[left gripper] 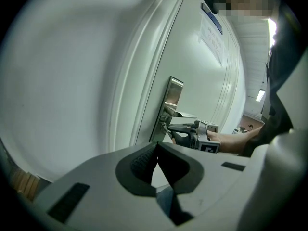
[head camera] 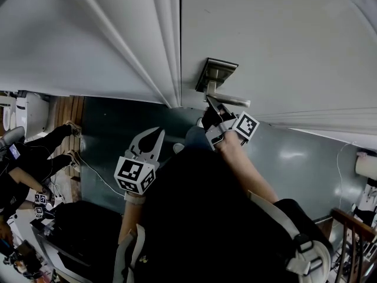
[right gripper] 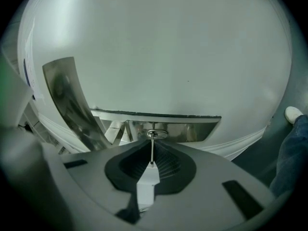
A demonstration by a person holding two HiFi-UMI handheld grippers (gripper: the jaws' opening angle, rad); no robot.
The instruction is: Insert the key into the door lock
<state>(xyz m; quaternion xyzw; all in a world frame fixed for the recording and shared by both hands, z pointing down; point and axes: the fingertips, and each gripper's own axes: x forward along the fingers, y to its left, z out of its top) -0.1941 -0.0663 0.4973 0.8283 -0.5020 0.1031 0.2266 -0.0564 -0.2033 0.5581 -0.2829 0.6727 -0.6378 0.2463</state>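
Observation:
A white door (head camera: pixel 283 46) carries a metal lock plate (head camera: pixel 216 74) with a lever handle (head camera: pixel 231 101). My right gripper (head camera: pixel 211 103) is up against the lock just below the handle, shut on a key. In the right gripper view the key's white head (right gripper: pixel 147 181) sits between the pads, and its thin blade (right gripper: pixel 152 150) reaches the keyhole cylinder (right gripper: pixel 153 134) under the handle (right gripper: pixel 159 115). My left gripper (head camera: pixel 158 133) hangs lower and to the left, away from the door, jaws together and empty (left gripper: pixel 156 150). From it I see the plate (left gripper: pixel 172 100) and the right gripper (left gripper: pixel 188 131).
The door frame moulding (head camera: pixel 141 52) runs left of the lock. A seated person (head camera: pixel 32 158) is at the far left on the dark floor (head camera: pixel 118 122). A black case (head camera: pixel 76 229) lies near them. A wooden railing (head camera: pixel 353 234) stands at the lower right.

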